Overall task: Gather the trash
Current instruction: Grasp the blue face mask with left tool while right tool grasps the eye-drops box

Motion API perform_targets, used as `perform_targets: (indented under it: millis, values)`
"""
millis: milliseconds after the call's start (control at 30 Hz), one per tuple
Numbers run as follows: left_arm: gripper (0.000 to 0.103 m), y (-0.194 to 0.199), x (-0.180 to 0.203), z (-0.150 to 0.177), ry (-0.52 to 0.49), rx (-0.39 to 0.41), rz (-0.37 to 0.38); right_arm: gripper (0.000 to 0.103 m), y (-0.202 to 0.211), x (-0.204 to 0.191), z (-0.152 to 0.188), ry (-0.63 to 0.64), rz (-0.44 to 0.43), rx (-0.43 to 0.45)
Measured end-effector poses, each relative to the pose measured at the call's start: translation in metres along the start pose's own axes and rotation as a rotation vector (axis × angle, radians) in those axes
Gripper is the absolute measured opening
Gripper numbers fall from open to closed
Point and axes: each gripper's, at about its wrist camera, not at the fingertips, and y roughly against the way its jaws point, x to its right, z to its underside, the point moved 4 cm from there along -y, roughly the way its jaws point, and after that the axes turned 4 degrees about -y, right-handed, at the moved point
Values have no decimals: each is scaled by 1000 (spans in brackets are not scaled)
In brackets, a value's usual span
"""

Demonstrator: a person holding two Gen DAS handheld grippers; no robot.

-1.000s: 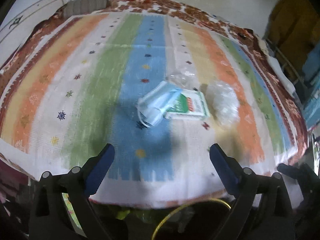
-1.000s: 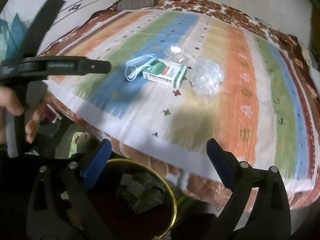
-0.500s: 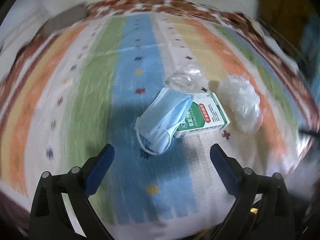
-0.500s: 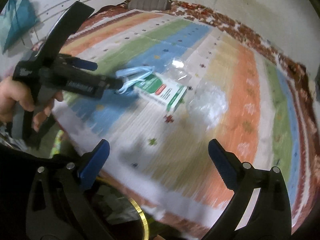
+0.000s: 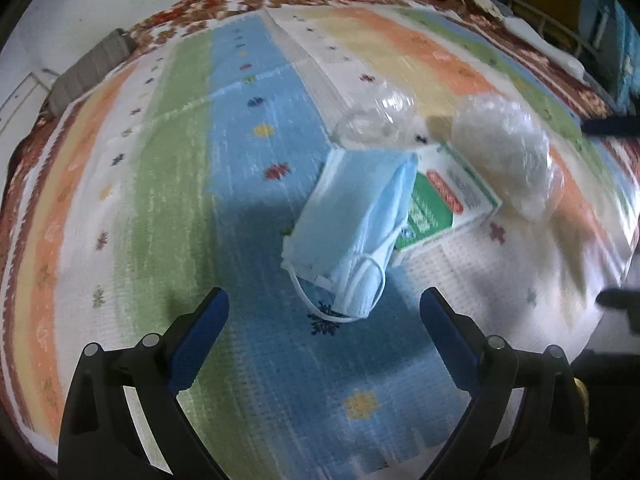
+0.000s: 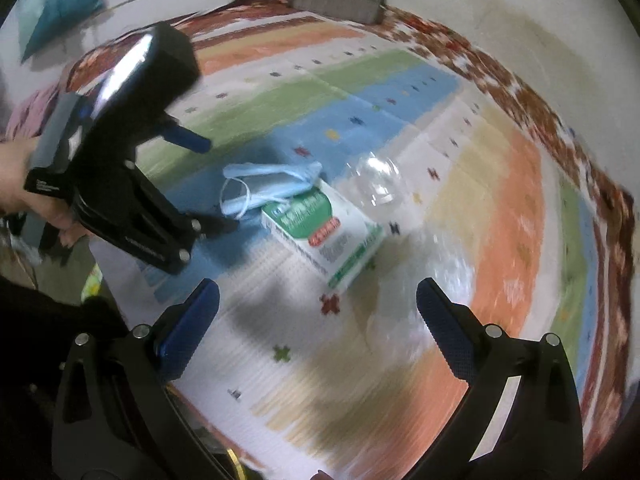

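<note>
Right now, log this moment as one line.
left gripper: open, nearing face mask | right gripper: open, empty | mask overlaps carton | nothing grasped

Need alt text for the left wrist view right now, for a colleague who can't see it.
Open left tongs point at a blue face mask draped partly over a green-and-white carton on a striped cloth. Clear plastic wrap and a clear lid lie just beyond.

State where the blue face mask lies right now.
In the left wrist view the blue face mask lies mid-frame on the blue stripe of the striped cloth, its right edge overlapping the green-and-white box, just ahead of the open left gripper.
</note>
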Motion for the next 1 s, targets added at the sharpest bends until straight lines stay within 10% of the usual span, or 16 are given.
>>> perform_targets:
  millis: [233, 433, 600, 1000]
  values:
    - [90, -1, 2, -6, -122, 96, -42, 94, -37, 17, -3, 13, -26, -31]
    - [62, -12, 3, -9, -172, 115, 51, 94, -69, 17, -11, -17, -122, -117]
    - [16, -21, -13, -14, -39, 107, 199, 94, -87, 20, -23, -17, -132, -124]
    - [10, -27, -50, 0, 119, 120, 298, 94, -125, 22, -39, 95, -148, -195]
